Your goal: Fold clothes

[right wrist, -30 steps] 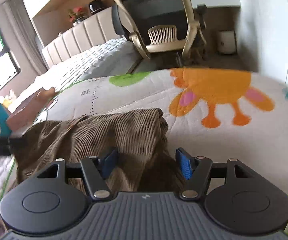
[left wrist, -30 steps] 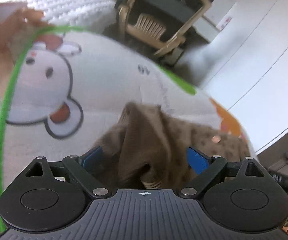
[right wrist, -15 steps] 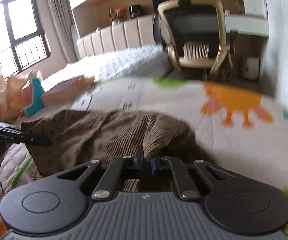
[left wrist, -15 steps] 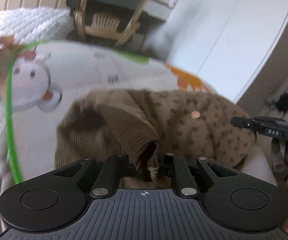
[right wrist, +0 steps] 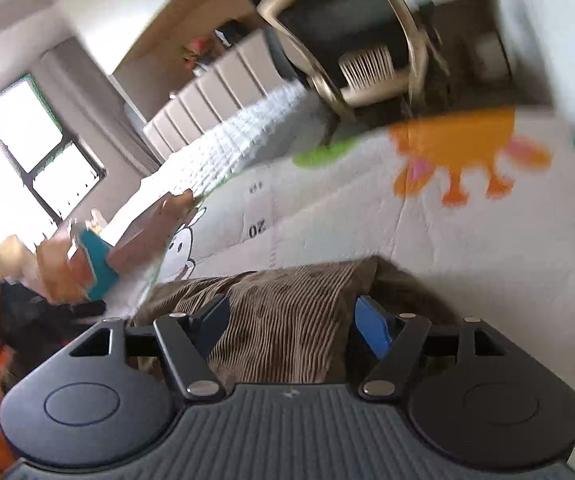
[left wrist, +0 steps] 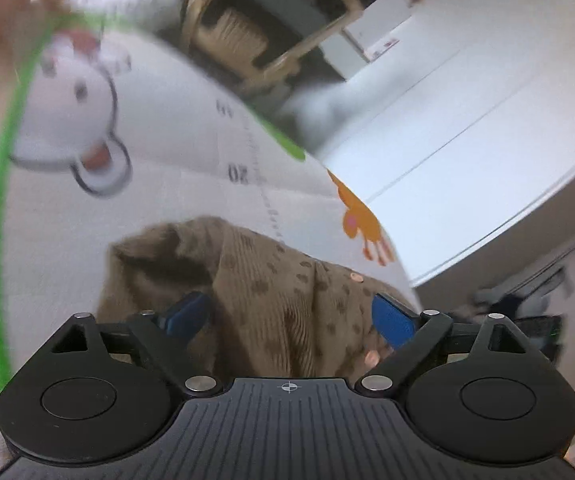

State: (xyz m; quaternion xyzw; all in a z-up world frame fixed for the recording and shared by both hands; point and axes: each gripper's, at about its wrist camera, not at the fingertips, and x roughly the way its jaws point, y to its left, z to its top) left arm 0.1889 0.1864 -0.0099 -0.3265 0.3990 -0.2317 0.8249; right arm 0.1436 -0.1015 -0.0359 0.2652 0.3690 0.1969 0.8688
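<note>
Both grippers had just been opening, and the brown corduroy garment (left wrist: pixel 271 292) lay bunched on the cartoon play mat (left wrist: pixel 191 160), near its right edge. The left gripper (left wrist: pixel 291 316) and right gripper (right wrist: pixel 291 322) stood released, cloth between their fingers but unpinched, apparently letting a finished fold settle.

Brown corduroy garment (left wrist: pixel 279 292) w/ dark spots (ribbed, bunched) lies rumpled on cartoon-print mat (left wrist: pixel 175 184).
</note>
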